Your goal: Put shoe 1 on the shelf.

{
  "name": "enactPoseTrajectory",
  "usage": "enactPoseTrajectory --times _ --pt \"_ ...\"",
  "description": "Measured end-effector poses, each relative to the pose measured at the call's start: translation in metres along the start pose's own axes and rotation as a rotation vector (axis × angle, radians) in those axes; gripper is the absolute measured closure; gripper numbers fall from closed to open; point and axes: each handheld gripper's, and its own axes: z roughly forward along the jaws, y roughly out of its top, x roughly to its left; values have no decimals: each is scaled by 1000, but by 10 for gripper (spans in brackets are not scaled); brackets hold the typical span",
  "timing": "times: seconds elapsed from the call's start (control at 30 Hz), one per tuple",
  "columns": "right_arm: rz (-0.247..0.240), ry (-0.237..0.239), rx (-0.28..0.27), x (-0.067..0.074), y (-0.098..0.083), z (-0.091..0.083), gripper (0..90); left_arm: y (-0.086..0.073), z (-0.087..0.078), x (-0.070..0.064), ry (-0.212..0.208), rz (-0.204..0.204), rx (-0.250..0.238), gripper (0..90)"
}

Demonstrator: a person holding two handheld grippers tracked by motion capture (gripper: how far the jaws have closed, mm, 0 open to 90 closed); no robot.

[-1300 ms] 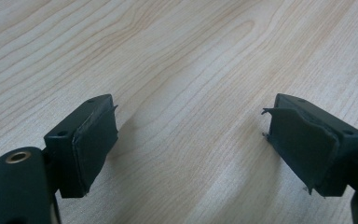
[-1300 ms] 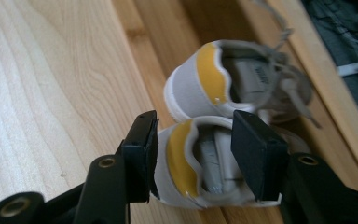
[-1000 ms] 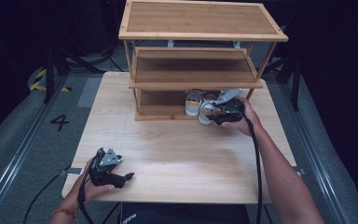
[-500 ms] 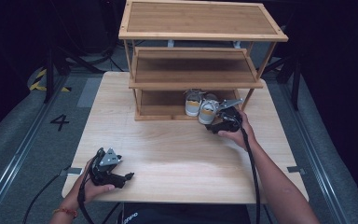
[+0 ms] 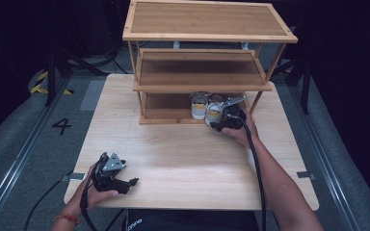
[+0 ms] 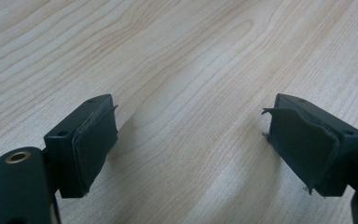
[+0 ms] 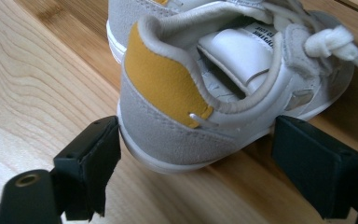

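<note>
right tongs (image 7: 193, 168) have just been opening; the shoe (image 7: 205, 93) heel sits between the wide jaws, unpressed, on the rack's bottom shelf (image 5: 166, 114). back straight out without nudging it. left tongs (image 6: 191, 149) rest wide over the tabletop (image 6: 168, 56).

Ahead of the right gripper (image 5: 220, 120) the shoe (image 7: 200, 88) blocks the low shelf bay (image 5: 166, 102); bare table (image 5: 183, 154) lies behind it.
</note>
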Motion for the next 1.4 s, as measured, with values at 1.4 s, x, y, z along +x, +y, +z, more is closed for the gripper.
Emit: enactPoseTrajectory --times 1.4 --pt "4 -98 -136 -10 2 5 352 -1 -1 -1 -3 2 -3 158"
